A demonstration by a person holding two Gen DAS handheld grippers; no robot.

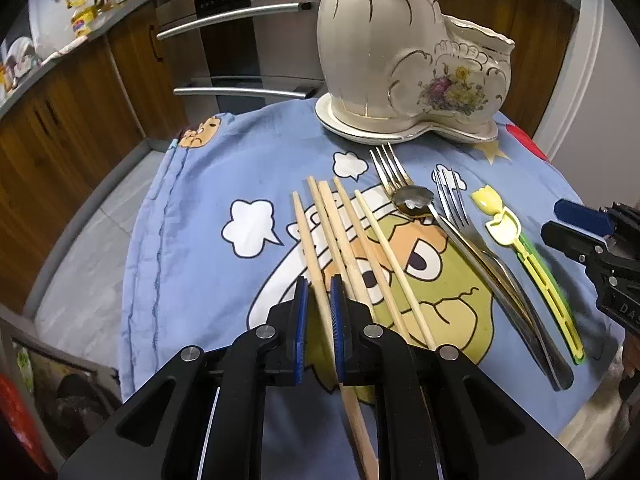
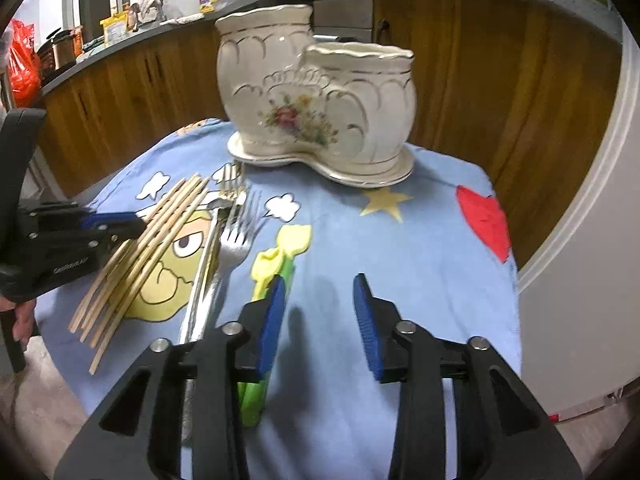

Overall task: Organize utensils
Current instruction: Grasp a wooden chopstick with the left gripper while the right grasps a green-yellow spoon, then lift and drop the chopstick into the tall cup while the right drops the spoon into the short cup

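The left gripper [image 1: 319, 300] has its jaws narrowed around one chopstick [image 1: 310, 248], whose long axis runs away toward the ceramic holder [image 1: 404, 52] — well beyond its tip. The right gripper [image 2: 320, 320], jaws spread and empty, hovers farther from the chopsticks.

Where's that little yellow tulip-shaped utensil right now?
The yellow tulip utensil lies flat on the blue cartoon cloth, at the right end of the row beside the forks, in front of the ceramic holder.
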